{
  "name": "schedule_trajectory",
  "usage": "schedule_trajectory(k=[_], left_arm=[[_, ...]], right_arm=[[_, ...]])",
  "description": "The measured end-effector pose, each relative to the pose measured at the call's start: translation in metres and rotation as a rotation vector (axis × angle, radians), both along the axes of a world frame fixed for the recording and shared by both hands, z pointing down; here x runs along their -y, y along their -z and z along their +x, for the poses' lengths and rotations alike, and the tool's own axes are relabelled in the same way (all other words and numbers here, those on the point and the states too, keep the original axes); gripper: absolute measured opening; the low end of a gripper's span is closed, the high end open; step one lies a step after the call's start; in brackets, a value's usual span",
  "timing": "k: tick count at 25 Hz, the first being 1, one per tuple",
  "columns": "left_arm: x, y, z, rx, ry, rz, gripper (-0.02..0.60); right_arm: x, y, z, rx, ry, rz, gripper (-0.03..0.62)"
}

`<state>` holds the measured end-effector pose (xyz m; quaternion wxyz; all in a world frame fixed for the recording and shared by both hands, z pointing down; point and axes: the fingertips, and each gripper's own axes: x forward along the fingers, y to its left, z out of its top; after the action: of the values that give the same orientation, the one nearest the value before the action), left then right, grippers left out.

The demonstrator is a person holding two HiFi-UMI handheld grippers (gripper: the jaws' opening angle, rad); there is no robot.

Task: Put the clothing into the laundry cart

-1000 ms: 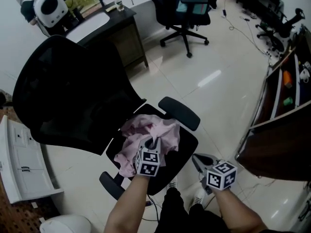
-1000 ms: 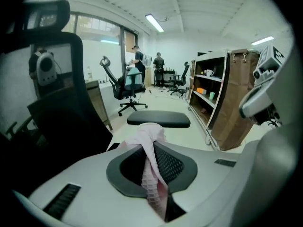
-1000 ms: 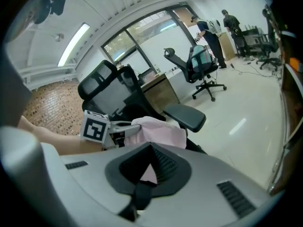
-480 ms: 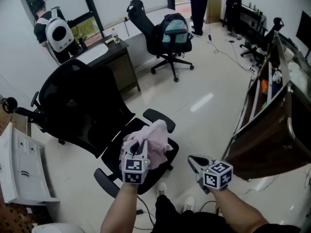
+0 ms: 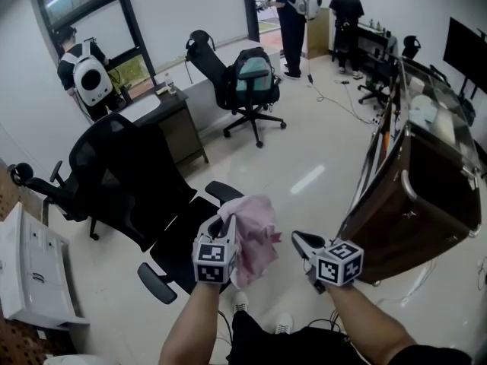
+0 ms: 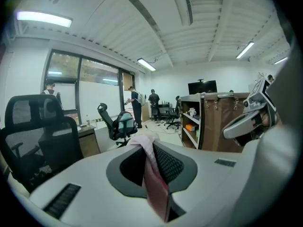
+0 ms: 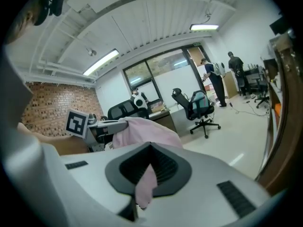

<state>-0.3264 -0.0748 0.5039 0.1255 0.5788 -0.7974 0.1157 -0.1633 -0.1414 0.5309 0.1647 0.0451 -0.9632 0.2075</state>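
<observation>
- Left gripper [image 5: 227, 222]: jaws closed on the pink garment [image 5: 256, 240]. The cloth is pinched in the seam between them and bunches over the tips.
- Garment: lifted clear of the black chair [image 5: 122, 175]. It hangs in the air from my left gripper, between my two grippers.
- Right gripper [image 5: 298, 241]: just beside the garment's right edge. Its jaws are together, with a narrow pink strip of cloth nipped between them.
- Cart [image 5: 426, 220]: to my right, well apart from the garment.

Black office chairs [image 5: 125, 177] and a desk [image 5: 173, 119] stand on glossy floor [image 5: 319, 154].
</observation>
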Motion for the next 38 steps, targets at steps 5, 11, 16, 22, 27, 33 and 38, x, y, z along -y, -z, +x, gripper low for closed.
schedule_trajectory(k=[5,11,16,22,27,33,38], left_arm=[[0.019,0.031,0.04,0.02,-0.059,0.044,0.038],[0.049,0.067,0.078,0.053,-0.145,0.086,0.038],[0.073,0.094,0.099,0.071,-0.22,0.114,0.038],[0.097,0.131,0.121,0.093,-0.324,0.168,0.038],[0.118,0.153,0.145,0.11,-0.426,0.188,0.038],[0.137,0.173,0.183,0.109,-0.549,0.207,0.038],[0.152,0.186,0.216,0.097,-0.633,0.218,0.038]], right_arm=[[0.012,0.033,0.028,0.065,-0.044,0.021,0.017],[0.034,0.063,0.063,0.105,-0.124,0.054,0.017],[0.054,0.091,0.091,0.148,-0.213,0.08,0.017],[0.078,0.113,0.129,0.181,-0.359,0.107,0.017],[0.088,0.133,0.169,0.171,-0.485,0.151,0.017],[0.091,0.148,0.219,0.12,-0.634,0.176,0.017],[0.088,0.159,0.255,0.07,-0.719,0.199,0.017]])
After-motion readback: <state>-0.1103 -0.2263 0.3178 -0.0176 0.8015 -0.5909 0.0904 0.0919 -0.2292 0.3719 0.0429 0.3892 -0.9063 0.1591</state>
